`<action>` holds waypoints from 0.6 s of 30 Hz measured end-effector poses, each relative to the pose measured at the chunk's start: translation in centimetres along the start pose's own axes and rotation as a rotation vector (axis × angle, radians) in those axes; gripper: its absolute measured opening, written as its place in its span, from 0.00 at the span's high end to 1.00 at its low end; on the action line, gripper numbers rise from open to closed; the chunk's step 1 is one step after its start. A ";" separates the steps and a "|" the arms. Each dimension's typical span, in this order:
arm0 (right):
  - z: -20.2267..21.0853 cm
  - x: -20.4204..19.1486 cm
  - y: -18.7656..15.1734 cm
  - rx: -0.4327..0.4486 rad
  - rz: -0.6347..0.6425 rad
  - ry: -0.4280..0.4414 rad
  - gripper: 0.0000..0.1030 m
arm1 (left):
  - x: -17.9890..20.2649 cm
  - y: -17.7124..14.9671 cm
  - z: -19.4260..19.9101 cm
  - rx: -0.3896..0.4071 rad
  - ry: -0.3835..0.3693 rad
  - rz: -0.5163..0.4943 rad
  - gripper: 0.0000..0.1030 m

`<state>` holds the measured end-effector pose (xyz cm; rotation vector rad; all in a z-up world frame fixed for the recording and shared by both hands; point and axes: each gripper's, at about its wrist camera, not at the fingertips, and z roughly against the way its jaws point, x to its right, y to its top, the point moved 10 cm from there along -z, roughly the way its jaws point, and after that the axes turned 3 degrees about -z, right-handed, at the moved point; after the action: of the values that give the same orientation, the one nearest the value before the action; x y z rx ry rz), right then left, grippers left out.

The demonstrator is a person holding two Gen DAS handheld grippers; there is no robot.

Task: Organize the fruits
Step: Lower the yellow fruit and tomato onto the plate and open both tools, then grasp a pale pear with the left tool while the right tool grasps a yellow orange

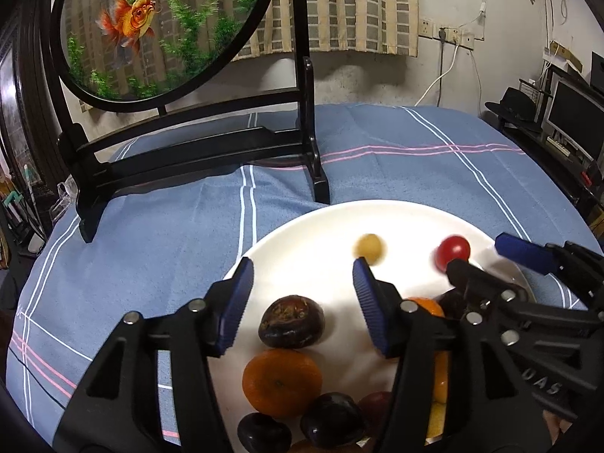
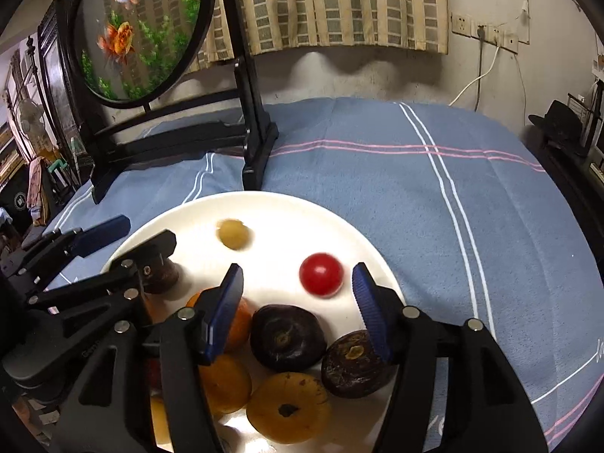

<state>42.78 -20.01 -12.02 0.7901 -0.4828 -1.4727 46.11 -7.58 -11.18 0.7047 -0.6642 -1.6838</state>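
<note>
Left wrist view: left gripper [image 1: 302,279] spread with nothing between its blue pads, poised over a white plate [image 1: 302,222] on a blue striped cloth [image 1: 158,226]; small yellow fruit [image 1: 369,248] at 12 o'clock on the plate, red fruit [image 1: 452,251] at 2, dark fruit [image 1: 291,321] and orange [image 1: 281,381] toward 6. Right wrist view: right gripper [image 2: 296,287] likewise spread and gripping nothing, red fruit just beyond its pads at 1 o'clock, yellow fruit at 11, two dark fruits and yellow-orange ones crowded at 6.

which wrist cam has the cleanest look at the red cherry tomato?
Right wrist: the red cherry tomato sits whole and unobstructed on the white plate. In the left wrist view the right gripper's finger covers its lower edge.
</note>
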 end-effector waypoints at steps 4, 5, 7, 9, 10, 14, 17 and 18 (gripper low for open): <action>1.1 -0.2 0.8 0.038 -0.007 0.017 0.41 | -0.9 0.7 1.1 0.023 0.024 0.010 0.22; 1.5 -0.4 1.0 0.046 -0.011 0.028 0.40 | -1.2 0.9 1.5 0.031 0.026 0.015 0.21; 2.0 -0.6 1.3 0.057 -0.017 0.041 0.39 | -1.9 1.4 2.5 0.047 0.039 0.017 0.15; 2.6 -1.1 1.6 0.064 -0.022 0.062 0.37 | -2.9 1.5 3.7 0.067 0.068 0.017 0.12; 3.1 -1.5 1.7 0.067 -0.026 0.074 0.37 | -3.4 1.6 4.2 0.073 0.083 0.023 0.11; 5.4 -3.1 0.8 0.052 -0.059 0.133 0.37 | -5.3 0.1 6.5 0.058 0.072 0.082 0.11; 7.6 -4.2 -0.5 0.062 -0.056 0.149 0.34 | -6.3 -3.1 8.0 0.022 0.061 0.108 0.11; 8.3 -4.3 -1.0 0.064 -0.062 0.152 0.32 | -6.5 -3.9 8.4 0.016 0.059 0.111 0.11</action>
<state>35.79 -17.14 -6.47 0.9674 -0.3954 -1.4475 38.56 0.13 -7.80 0.7138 -0.6634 -1.5522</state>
